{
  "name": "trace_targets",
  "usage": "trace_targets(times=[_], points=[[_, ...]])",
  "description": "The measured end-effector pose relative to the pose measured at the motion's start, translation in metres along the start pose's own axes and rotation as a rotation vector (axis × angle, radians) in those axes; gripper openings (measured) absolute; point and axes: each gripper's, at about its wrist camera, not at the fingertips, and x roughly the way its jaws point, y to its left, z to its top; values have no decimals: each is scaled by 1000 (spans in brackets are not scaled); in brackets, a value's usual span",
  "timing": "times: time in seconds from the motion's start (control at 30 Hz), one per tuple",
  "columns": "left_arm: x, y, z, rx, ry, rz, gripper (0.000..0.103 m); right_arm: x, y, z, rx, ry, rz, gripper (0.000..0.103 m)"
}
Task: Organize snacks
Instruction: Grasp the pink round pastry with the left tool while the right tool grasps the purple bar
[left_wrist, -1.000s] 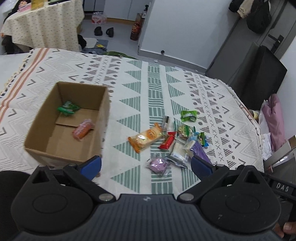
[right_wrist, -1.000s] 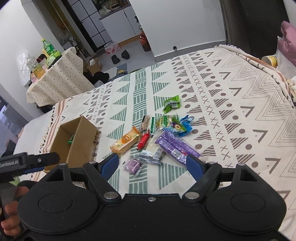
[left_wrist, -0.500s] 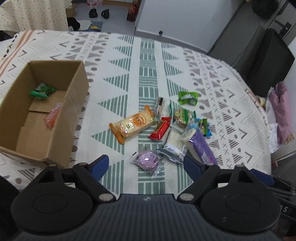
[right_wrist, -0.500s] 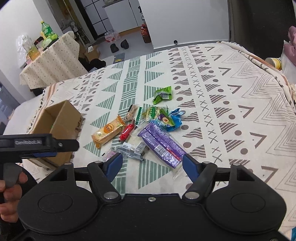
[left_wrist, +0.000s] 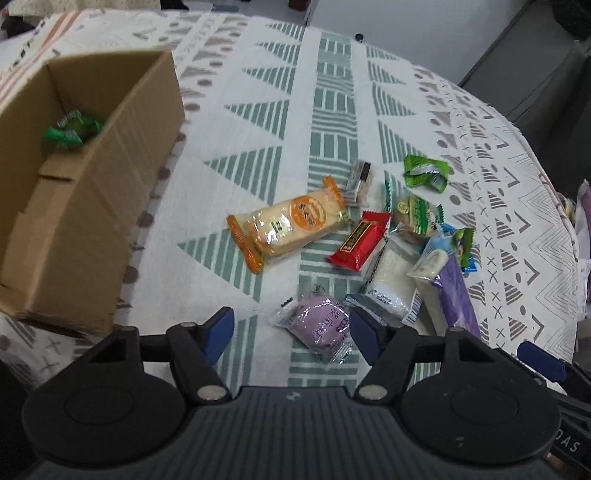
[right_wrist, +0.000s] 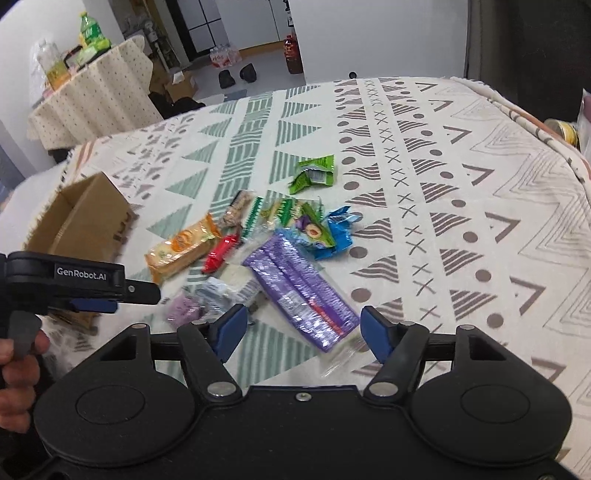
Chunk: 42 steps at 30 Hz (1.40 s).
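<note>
Left wrist: left gripper (left_wrist: 291, 330) wide open, empty, over purple pouch (left_wrist: 320, 326); lower straight, pinch middle, carry to box (left_wrist: 92, 206). Right gripper (right_wrist: 300, 334) open, empty.

Patterned cloth (right_wrist: 461, 155); side table (right_wrist: 92, 99) bearing bottles (right_wrist: 90, 35); shoes (right_wrist: 238, 75).

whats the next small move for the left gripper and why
Probably ease the left gripper forward and down over the purple round snack. Its jaws are open and empty, that packet lies loose on the cloth nearest them, and the cardboard box sits just to the left for the drop.
</note>
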Motion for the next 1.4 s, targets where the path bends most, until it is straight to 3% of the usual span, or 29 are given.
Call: trace_targets(times=[0.17, 0.33, 0.47, 0.67, 0.87, 1.13, 1.4], points=[[17, -1, 0, -20, 21, 8, 68, 17, 1, 3, -57, -26, 3, 67], [29, -6, 3, -23, 15, 24, 68, 40, 8, 4, -133, 16, 20, 67], [39, -9, 2, -33, 27, 43, 68, 55, 14, 2, -188, 39, -22, 67], [42, -15, -2, 4, 35, 71, 68, 71, 9, -4, -175, 66, -60, 67], [46, -26, -9, 51, 40, 106, 68, 70, 11, -6, -151, 92, -75, 53], [43, -25, -17, 83, 18, 77, 35, 59, 26, -14, -156, 127, -81, 40], [34, -17, -19, 72, 13, 38, 32, 46, 32, -8, -56, 128, -23, 35]])
